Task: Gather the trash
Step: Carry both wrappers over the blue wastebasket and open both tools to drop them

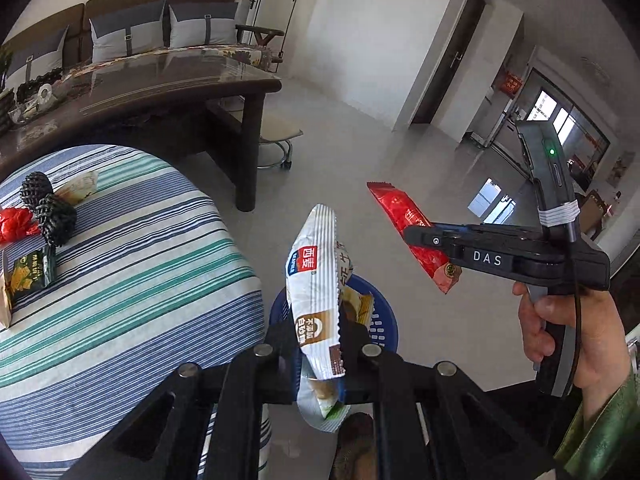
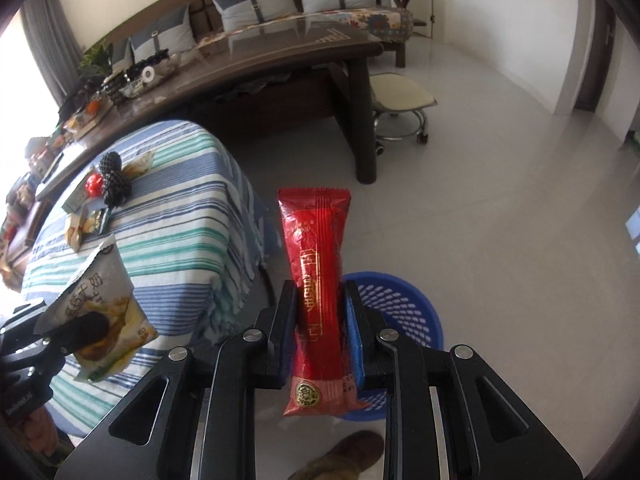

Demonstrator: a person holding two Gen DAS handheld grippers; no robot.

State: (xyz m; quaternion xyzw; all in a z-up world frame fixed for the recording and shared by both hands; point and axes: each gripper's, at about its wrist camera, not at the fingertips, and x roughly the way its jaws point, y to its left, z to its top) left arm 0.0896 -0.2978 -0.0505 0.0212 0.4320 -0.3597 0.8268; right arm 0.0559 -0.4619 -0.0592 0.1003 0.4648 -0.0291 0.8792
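Right wrist: red wrapper (image 2: 316,280) lengthwise between gripper (image 2: 320,336) fingers.

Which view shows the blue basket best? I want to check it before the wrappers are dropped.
The right wrist view: the blue basket shows much of its perforated wall and rim on the floor, beside the red wrapper. In the left wrist view the blue basket is mostly hidden behind the white wrapper.
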